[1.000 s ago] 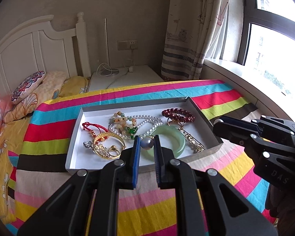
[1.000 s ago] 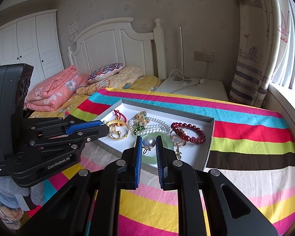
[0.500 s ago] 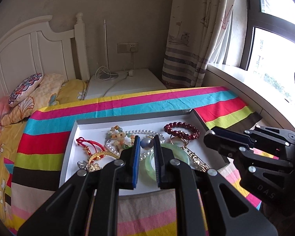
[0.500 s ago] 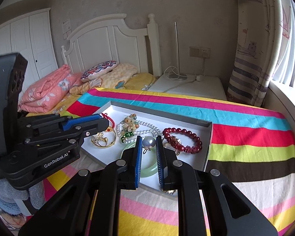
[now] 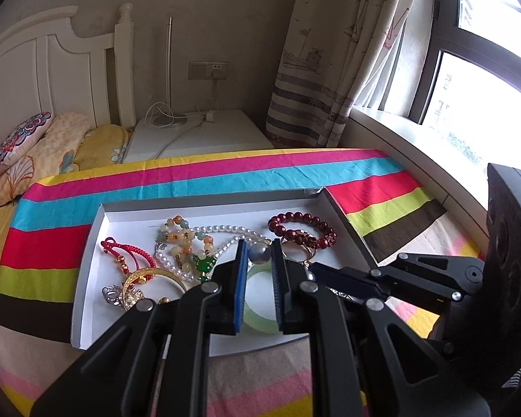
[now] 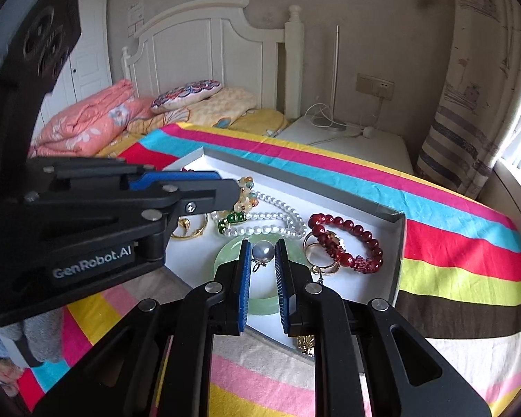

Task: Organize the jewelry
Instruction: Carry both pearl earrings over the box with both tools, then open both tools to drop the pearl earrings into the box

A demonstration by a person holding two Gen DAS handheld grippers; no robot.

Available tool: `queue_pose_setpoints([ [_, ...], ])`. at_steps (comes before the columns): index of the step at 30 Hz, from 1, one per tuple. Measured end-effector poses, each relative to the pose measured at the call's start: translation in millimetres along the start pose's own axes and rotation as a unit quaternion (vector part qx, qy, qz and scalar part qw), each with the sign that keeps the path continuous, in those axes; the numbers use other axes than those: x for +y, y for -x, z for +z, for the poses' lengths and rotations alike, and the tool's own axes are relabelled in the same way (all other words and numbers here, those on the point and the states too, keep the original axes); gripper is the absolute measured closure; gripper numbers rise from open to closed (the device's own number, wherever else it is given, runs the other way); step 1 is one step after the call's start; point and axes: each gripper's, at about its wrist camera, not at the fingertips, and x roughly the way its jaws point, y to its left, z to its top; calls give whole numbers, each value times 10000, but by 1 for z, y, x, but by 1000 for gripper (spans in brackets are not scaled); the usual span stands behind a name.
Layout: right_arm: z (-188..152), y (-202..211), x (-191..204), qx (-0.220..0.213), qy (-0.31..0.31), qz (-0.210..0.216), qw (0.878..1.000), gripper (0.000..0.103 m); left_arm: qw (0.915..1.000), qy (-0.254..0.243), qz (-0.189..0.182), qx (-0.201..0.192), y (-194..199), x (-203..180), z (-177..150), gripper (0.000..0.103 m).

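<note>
A white shallow tray [image 5: 87, 278] on the striped cloth holds a red bead bracelet [image 5: 302, 229], a pearl necklace [image 5: 225, 232], a green jade bangle [image 5: 257, 312], a gold bangle [image 5: 146, 278] and a red cord bracelet [image 5: 128, 250]. My left gripper [image 5: 258, 243] hovers over the tray's near edge, shut on a grey pearl [image 5: 259, 253]. My right gripper [image 6: 263, 242] hangs over the jade bangle [image 6: 225, 257], shut on another grey pearl [image 6: 264, 252] with a small metal fitting. Each gripper shows in the other's view: the left gripper [image 6: 222, 187] and the right gripper [image 5: 316, 269].
The striped cloth [image 5: 208, 177] covers the surface under the tray [image 6: 397, 260]. Behind it are a bed with pillows [image 6: 187, 99], a white nightstand [image 5: 198, 135] with a cable, a curtain [image 5: 316, 69] and a window sill [image 5: 416, 153] on the right.
Both grippers have come forward and lower toward the tray, which now looks larger. Each pearl has stayed between its pads. The right gripper now reaches over the tray's near right corner.
</note>
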Motion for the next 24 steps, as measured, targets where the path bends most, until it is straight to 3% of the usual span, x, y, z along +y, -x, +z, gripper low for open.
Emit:
queue_pose_setpoints([
  [24,-10,-16,-11,138,-255,197,9994,88,9992,69,-300,241,-24,7,-17,90],
])
